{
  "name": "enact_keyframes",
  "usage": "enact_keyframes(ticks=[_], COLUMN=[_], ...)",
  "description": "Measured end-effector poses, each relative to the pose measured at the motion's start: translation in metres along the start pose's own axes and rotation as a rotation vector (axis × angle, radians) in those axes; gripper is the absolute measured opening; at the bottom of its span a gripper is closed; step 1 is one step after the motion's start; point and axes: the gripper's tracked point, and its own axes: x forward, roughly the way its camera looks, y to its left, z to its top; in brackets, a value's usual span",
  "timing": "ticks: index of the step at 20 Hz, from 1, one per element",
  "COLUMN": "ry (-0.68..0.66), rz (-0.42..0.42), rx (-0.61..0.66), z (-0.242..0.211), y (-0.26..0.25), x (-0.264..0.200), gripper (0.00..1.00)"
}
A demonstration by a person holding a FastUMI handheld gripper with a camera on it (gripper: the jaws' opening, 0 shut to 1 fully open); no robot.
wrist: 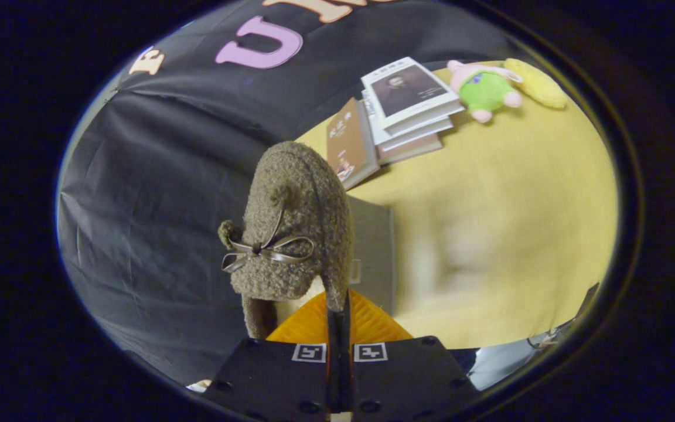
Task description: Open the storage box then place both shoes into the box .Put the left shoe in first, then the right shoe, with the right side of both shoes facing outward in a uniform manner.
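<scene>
A fuzzy olive-brown shoe (296, 223) with a small ribbon bow on its front hangs in the air, toe pointing away from me. My gripper (338, 328) is shut on the thin edge of the shoe's collar, both fingers pressed together on it. The view is rolled sideways, so the yellow tabletop (519, 205) stands to the right. Behind the shoe, a grey panel (372, 252), probably part of the storage box, stands on the table. Where the shoe meets the panel is hidden.
A stack of books (408, 111) with a brown book (349, 143) leaning on it lies beyond the shoe. A green and pink plush toy (484, 88) and a yellow soft item (537, 82) sit farther off. Black cloth wall (156, 205) is left of the shoe.
</scene>
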Motion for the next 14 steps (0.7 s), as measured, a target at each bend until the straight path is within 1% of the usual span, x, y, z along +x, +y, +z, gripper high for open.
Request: enact_keyframes(ticks=[2, 4, 9, 13, 14], ry=[0.007, 0.009, -0.002, -0.034, -0.043], rz=[-0.015, -0.058, -0.207, -0.339, -0.362], rx=[-0.01, -0.03, -0.082, -0.152, -0.166], z=[-0.008, -0.016, -0.036, -0.042, -0.043], y=[0.015, 0.02, 0.015, 0.003, 0.001], x=[0.024, 0.046, 0.092, 0.109, 0.111], gripper=[0.03, 0.03, 0.04, 0.04, 0.05])
